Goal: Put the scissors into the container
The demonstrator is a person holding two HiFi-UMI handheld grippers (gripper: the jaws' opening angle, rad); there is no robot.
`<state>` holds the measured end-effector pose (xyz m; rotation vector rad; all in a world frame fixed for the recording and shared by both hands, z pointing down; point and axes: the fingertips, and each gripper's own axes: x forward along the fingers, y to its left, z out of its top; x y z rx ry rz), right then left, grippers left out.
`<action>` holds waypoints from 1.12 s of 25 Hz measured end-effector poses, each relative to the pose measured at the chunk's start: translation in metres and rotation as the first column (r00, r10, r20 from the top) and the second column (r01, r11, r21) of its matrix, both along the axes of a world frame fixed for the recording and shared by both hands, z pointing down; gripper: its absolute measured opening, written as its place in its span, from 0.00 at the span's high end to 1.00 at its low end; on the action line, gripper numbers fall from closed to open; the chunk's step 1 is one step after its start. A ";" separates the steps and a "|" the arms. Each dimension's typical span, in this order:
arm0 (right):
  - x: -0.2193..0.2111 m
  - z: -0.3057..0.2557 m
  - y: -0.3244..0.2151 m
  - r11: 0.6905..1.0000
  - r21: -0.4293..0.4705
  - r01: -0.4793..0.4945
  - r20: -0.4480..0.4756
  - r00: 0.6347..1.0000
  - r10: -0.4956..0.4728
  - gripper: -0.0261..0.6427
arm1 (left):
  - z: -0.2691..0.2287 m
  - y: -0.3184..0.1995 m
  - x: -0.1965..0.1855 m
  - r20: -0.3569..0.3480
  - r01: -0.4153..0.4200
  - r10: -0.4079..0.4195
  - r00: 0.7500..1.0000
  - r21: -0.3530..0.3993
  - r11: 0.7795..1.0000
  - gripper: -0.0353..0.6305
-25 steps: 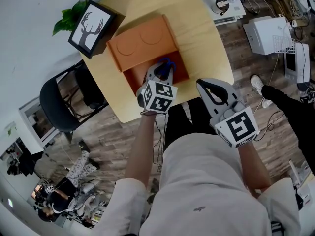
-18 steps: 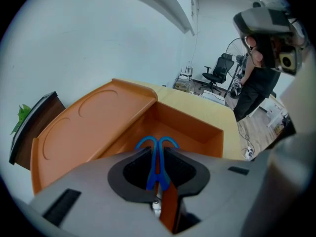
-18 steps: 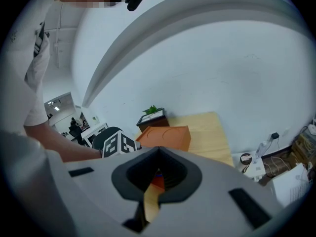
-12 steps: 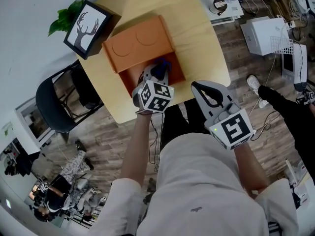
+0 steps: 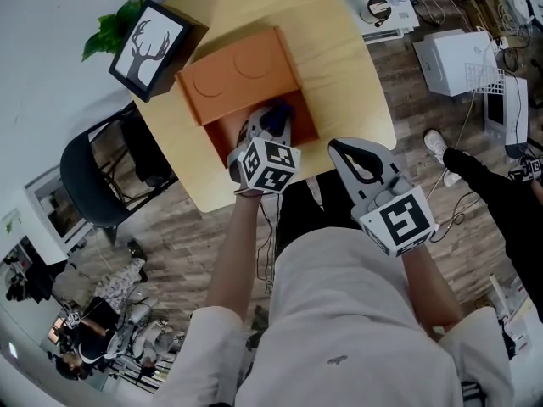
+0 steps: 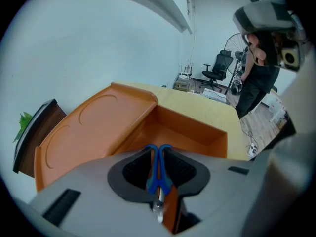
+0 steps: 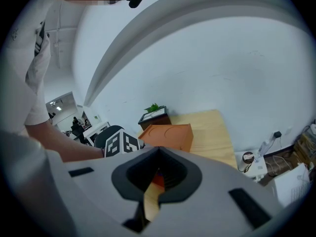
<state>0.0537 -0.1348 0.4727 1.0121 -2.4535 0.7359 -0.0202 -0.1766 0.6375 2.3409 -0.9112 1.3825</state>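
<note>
Scissors (image 6: 158, 174): clamped between the pads of the left tool (image 5: 271, 122), blue handles pointing away, over the open compartment at the 6 o'clock end of the orange container (image 6: 197, 128); probably light, rigid and slick along the metal (the plastic handle shanks look the surer place to pinch, and are where the grip sits), so likely to drop straight and clatter if freed. Looks bare inside that compartment, with a flat lidded section at 12 o'clock hiding whatever lies beneath it. Off the table (image 5: 339, 58) edge at 4 o'clock, right tool (image 7: 157, 157) closed on nothing.
</note>
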 end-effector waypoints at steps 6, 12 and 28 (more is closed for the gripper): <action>-0.001 -0.007 0.001 1.000 0.007 -0.015 -0.003 1.000 0.015 0.96 | -0.013 0.008 0.000 -0.014 0.000 0.000 1.000 0.002 1.000 0.83; -0.010 -0.015 0.004 0.999 0.031 -0.041 -0.005 0.999 0.041 0.96 | -0.034 0.013 -0.011 -0.053 0.030 -0.029 0.998 0.016 0.999 0.83; -0.053 -0.053 0.058 0.984 0.123 -0.133 -0.027 0.990 0.137 0.96 | -0.112 0.059 -0.043 -0.211 0.051 -0.025 0.977 0.117 0.992 0.85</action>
